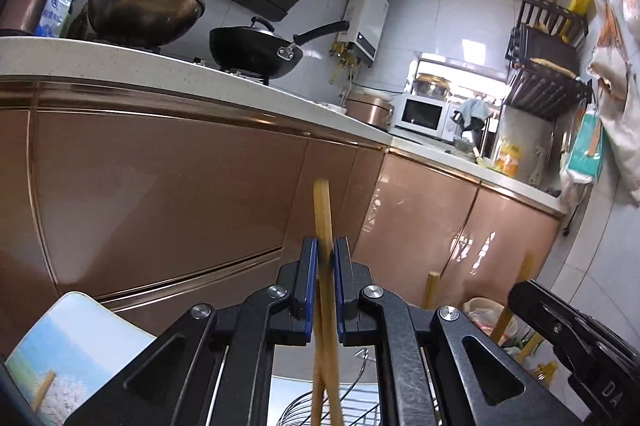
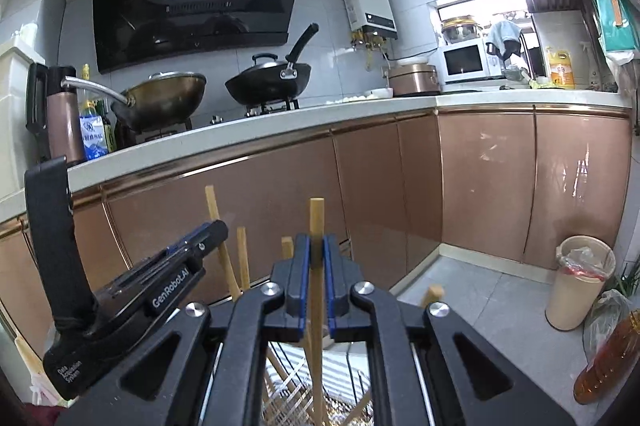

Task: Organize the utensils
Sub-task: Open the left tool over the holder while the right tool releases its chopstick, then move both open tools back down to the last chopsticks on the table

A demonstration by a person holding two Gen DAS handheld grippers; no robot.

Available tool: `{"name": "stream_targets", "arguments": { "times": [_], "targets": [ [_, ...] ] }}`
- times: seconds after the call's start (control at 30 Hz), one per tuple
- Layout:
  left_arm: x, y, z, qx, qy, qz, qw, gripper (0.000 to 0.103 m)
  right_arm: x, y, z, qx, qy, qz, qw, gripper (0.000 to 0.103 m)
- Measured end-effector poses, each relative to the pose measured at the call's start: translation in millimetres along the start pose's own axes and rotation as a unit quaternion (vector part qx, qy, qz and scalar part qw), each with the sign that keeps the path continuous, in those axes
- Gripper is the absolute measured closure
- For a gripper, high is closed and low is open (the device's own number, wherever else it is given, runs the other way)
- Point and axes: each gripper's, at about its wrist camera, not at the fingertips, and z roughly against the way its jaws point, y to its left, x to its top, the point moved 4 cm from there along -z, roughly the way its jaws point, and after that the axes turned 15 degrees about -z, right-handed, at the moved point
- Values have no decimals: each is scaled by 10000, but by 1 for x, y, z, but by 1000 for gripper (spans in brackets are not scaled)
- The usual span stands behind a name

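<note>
Left tool (image 1: 326, 258) clamped tight on wooden chopsticks (image 1: 322, 209), upright. Right tool (image 2: 316, 254) clamped on single chopstick (image 2: 316, 222), upright. Both below counter edge (image 2: 240, 139), cabinet doors (image 2: 484, 177) ahead; open floor (image 2: 480, 290) to right.

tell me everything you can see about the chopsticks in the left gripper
The chopsticks are pale yellow-brown sticks, bamboo or wood by the look, with squared top ends. They stand nearly upright, pinched between the blue pads of the left gripper, which is shut on them. Their tops rise above the fingers in front of the copper-coloured cabinet doors; below the pads they seem to split into two blurred sticks running down toward a wire rack. Whether their lower ends touch it cannot be seen.
</note>
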Motion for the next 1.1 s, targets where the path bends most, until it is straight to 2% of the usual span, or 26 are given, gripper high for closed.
{"name": "stream_targets", "arguments": {
  "times": [0.1, 0.23, 0.43, 0.8, 1.1],
  "targets": [
    [0, 3, 6, 76, 59, -25, 10000, 71, -4, -1, 7, -60, 57, 16, 10000, 96],
    [7, 10, 25, 106, 83, -88, 9999, 62, -4, -2, 22, -172, 99, -29, 9998, 95],
    [36, 30, 82, 234, -18, -354, 9991, 49, 8, 10, 66, -283, -51, -68, 9996, 95],
    [84, 86, 200, 494, 281, -764, 9955, 40, 20, 56, 171, -337, -213, -84, 9992, 95],
    [81, 143, 278, 777, 591, -705, 9927, 40, 9, 91, 232, -370, -234, -27, 9990, 94]
  ]
}}
